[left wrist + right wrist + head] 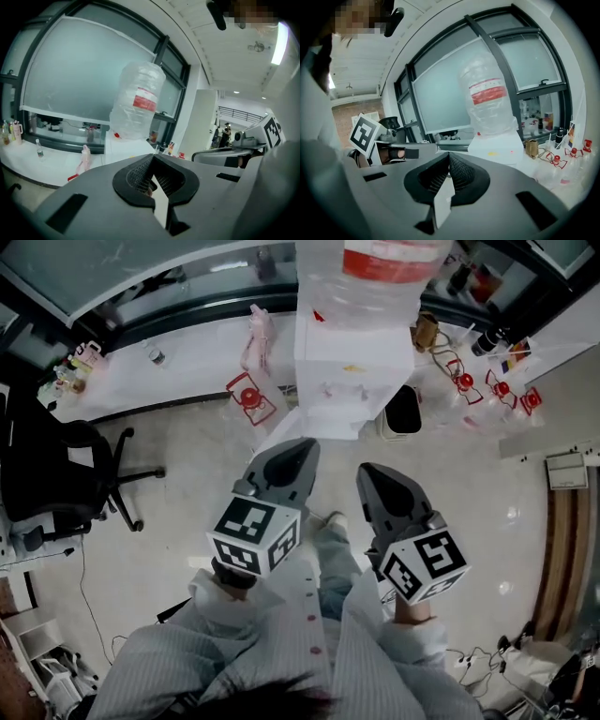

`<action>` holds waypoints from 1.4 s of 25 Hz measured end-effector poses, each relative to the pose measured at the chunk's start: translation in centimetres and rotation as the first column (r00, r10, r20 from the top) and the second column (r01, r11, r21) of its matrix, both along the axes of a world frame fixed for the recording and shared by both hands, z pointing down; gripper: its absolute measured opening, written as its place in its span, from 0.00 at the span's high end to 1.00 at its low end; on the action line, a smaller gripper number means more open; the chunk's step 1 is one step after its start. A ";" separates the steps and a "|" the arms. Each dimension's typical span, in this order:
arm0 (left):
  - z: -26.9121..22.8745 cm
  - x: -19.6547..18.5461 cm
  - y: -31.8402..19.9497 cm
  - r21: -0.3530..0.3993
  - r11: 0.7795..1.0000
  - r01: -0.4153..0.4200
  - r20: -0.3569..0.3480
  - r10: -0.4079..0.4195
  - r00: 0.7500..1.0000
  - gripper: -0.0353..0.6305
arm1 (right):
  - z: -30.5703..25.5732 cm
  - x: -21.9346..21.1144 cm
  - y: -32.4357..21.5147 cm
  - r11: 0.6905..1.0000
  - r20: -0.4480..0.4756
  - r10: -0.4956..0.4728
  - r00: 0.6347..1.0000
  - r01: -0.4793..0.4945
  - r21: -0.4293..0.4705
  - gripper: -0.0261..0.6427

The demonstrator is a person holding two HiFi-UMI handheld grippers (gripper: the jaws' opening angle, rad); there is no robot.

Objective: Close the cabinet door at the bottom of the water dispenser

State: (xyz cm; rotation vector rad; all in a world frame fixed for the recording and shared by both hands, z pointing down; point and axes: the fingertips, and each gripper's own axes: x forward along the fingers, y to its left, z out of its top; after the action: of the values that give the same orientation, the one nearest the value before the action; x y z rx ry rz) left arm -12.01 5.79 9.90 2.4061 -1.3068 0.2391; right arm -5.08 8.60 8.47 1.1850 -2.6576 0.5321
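While both tools sit short of water dispenser, left tool and right tool closed, empty; cabinet door at base looks ajar, closing not started

The left claw and right claw are grey moulded shells tapering to a point, each backed by a white cube printed with black square markers. Black pads with a fine mesh texture line the jaws. The person wears a pale, finely striped shirt with long sleeves and small reddish buttons, and has dark hair.
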 end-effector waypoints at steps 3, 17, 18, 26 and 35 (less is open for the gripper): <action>1.3 0.8 -0.5 -0.029 0.999 0.038 -0.006 -0.038 0.999 0.93 | 1.0 0.9 -1.2 0.999 -0.010 -0.049 0.999 0.049 -0.019 0.94; 12.3 -6.0 -2.5 -0.183 0.963 0.198 0.120 -0.178 0.977 0.93 | 10.8 -3.0 -4.5 0.961 -0.008 -0.210 0.978 0.205 -0.186 0.94; 13.5 -6.8 -2.7 -0.196 0.958 0.210 0.129 -0.187 0.974 0.93 | 11.9 -3.6 -4.8 0.958 -0.008 -0.211 0.977 0.205 -0.200 0.94; 22.2 -11.7 -2.8 -0.292 0.905 0.310 0.141 -0.280 0.950 0.93 | 20.9 -7.4 -5.5 0.925 -0.016 -0.215 0.977 0.198 -0.325 0.94; 31.5 -13.3 -2.5 -0.362 0.888 0.284 0.175 -0.234 0.956 0.93 | 30.7 -9.4 -6.2 0.900 -0.038 -0.212 0.976 0.180 -0.396 0.94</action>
State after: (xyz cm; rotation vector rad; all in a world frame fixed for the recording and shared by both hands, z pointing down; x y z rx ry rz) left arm -25.32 3.26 41.43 1.8915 -1.4645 0.5259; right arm -14.50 2.40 39.16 0.7934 -2.4091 0.9044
